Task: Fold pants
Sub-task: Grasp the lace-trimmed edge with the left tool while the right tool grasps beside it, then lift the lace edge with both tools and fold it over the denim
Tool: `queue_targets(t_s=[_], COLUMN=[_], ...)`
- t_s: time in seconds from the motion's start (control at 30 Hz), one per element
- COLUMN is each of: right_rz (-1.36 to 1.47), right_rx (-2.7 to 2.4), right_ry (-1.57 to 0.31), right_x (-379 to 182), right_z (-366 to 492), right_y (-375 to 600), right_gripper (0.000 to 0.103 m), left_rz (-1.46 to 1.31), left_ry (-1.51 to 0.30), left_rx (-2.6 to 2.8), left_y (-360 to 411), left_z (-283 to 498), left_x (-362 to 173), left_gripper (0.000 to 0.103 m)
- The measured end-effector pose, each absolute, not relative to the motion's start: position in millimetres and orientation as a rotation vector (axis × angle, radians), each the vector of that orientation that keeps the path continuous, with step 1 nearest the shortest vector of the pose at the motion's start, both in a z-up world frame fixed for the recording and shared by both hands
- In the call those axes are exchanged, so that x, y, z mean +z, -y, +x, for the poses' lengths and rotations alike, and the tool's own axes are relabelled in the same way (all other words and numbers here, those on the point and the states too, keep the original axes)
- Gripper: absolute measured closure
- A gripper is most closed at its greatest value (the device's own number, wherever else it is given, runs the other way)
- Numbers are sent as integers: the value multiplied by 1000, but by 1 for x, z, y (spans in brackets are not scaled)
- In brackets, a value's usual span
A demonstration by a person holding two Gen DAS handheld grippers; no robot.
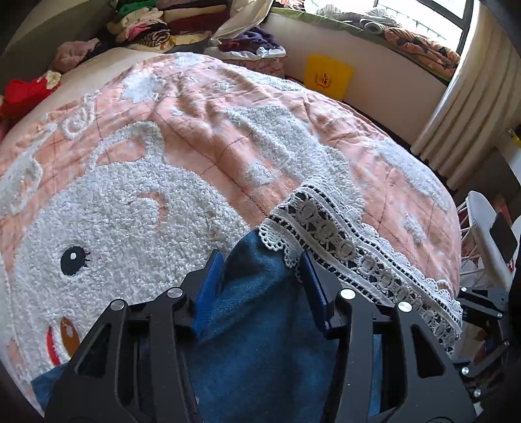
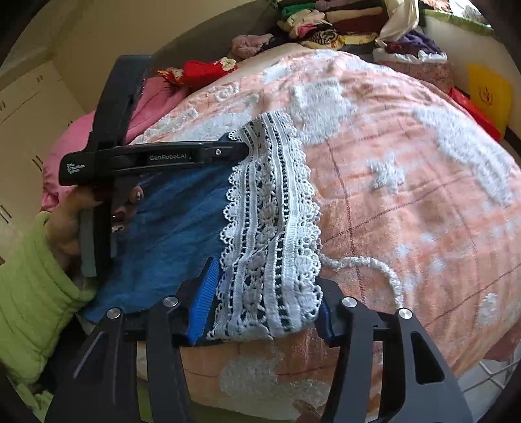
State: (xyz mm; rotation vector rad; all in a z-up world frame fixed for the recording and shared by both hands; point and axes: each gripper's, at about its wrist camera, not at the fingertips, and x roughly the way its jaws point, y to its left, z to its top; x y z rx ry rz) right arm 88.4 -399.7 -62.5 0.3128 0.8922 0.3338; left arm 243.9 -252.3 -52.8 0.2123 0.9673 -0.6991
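Observation:
Blue denim pants [image 1: 260, 341] with a white lace hem [image 1: 342, 247] lie on the bed. In the left wrist view my left gripper [image 1: 262, 279] has a raised fold of denim pinched between its blue pads, by the lace corner. In the right wrist view the pants [image 2: 176, 221] stretch left from the lace hem [image 2: 270, 211]. My right gripper [image 2: 267, 302] holds the near end of the lace band, which fills the gap between its pads. The left gripper [image 2: 241, 149] shows there too, at the hem's far corner, held by a hand [image 2: 68, 227] in a green sleeve.
A pink bedspread [image 1: 228, 130] with a fluffy white rabbit pattern covers the bed. Stacked clothes [image 1: 146, 22] sit at the far side, a red item [image 1: 22, 94] at the left, a yellow bag [image 1: 327, 76] and a curtain [image 1: 462, 107] at the right. A pink garment [image 2: 153, 101] lies beyond the pants.

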Motion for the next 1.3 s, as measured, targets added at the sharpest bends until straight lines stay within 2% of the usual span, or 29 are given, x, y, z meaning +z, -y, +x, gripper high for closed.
queue_targets(t_s=[0.1, 0.13, 0.17, 0.2, 0.3, 0.67, 0.97, 1.23, 1.3], right_rz=[305, 302, 304, 311, 317, 273, 153, 6, -35], right_rx=[344, 353, 364, 387, 413, 456, 588, 695, 708], right_ry=[-880, -870, -861, -854, -851, -782, -708, -782, -818], right_x=[-64, -63, -63, -62, -61, -22, 28, 10, 0], right_z=[90, 90, 90, 89, 90, 76, 67, 76, 76], right_y=[398, 399, 399, 399, 397, 384, 330, 251, 230], right_gripper=[53, 57, 66, 69, 73, 74, 75, 75, 75], left_rz=[191, 203, 209, 200, 188, 93, 5, -55, -86], left_ry=[-973, -970, -967, -966, -963, -905, -825, -863, -889], left_rx=[-699, -696, -696, -707, -718, -736, -742, -631, -589], left_y=[252, 253, 253, 253, 251, 233, 180, 118, 101], left_z=[247, 245, 244, 243, 239, 230, 220, 212, 210], left_x=[-57, -57, -56, -54, -50, -26, 9, -11, -20], left_gripper=[63, 66, 79, 87, 95, 96, 96, 93, 89])
